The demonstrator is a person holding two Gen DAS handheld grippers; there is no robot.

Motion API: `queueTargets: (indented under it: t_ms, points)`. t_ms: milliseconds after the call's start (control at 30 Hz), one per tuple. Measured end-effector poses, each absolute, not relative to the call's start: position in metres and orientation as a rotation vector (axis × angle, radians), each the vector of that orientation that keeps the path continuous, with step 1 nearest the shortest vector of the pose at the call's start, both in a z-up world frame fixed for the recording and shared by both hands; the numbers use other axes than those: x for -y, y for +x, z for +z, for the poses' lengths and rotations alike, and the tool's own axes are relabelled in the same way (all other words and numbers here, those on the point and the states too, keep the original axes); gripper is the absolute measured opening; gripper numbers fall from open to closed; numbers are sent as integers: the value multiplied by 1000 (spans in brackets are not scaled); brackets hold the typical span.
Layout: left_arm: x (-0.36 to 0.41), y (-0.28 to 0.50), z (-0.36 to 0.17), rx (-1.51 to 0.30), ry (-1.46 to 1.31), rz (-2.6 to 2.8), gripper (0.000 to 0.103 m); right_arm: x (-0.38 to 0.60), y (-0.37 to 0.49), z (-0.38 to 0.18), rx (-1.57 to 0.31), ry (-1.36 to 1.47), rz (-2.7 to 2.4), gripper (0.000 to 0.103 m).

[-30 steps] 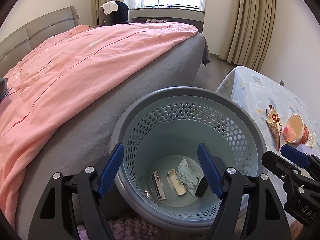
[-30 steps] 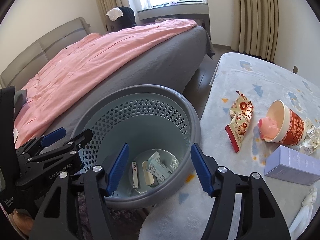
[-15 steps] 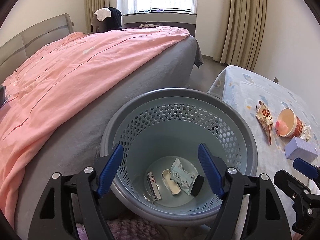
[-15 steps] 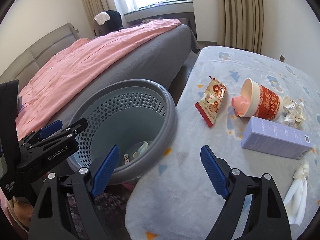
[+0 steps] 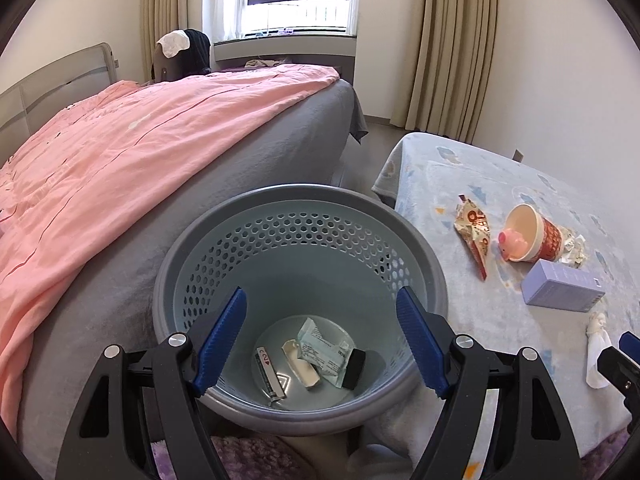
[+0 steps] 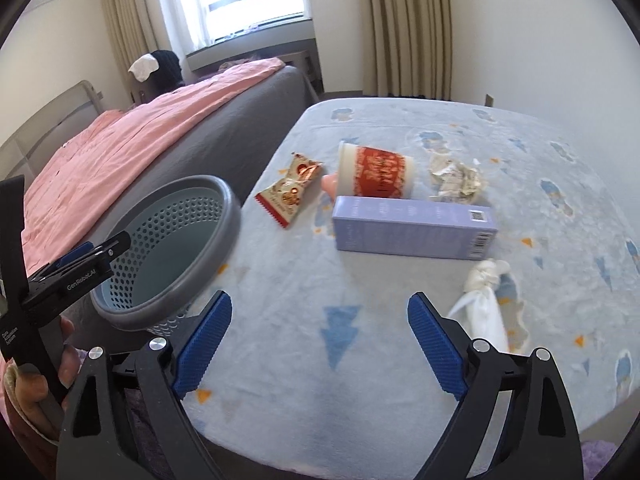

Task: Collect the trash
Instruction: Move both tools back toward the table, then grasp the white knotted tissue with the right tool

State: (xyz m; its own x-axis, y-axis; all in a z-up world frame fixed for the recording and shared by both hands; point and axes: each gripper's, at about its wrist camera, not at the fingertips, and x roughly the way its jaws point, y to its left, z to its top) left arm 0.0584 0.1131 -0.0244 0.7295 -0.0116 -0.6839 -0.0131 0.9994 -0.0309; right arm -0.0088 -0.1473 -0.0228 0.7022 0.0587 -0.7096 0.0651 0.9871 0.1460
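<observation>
The left gripper [image 5: 320, 344] hung released above the basket [image 5: 434, 280]; the right gripper [image 6: 320, 346], jaws just opening and empty, faced the lavender box [image 6: 412, 232].

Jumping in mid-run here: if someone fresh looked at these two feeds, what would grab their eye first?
Probably the round grey-blue perforated bin beside the bed, a few scraps already at its bottom, with the open left gripper poised over it. Next, the clutter on the patterned blanket to its right: a tipped red cup, a snack wrapper, a lilac box and crumpled paper. The right gripper hangs open over the blanket, empty.
</observation>
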Motion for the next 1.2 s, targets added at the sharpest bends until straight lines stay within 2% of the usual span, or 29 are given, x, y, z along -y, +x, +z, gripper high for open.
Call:
queueTargets:
  t_ms: [533, 833, 1000, 1100, 1167, 1200]
  points:
    - [-46, 43, -26, -748, 31, -138, 74, 234, -5, -61, -865, 241, -210, 88]
    - [-37, 46, -31, -764, 51, -153, 74, 245, 21, -81, -896, 258, -230, 81]
    - [-35, 49, -34, -774, 55, -155, 74, 244, 29, -92, -931, 251, -233, 72]
    - [-34, 50, -35, -778, 59, -158, 74, 242, 30, -93, -931, 228, -240, 63]
    - [-32, 49, -35, -777, 65, -161, 74, 241, 30, -92, -931, 208, -242, 41]
    - [-31, 49, -35, -777, 68, -164, 74, 241, 29, -92, -931, 203, -242, 35]
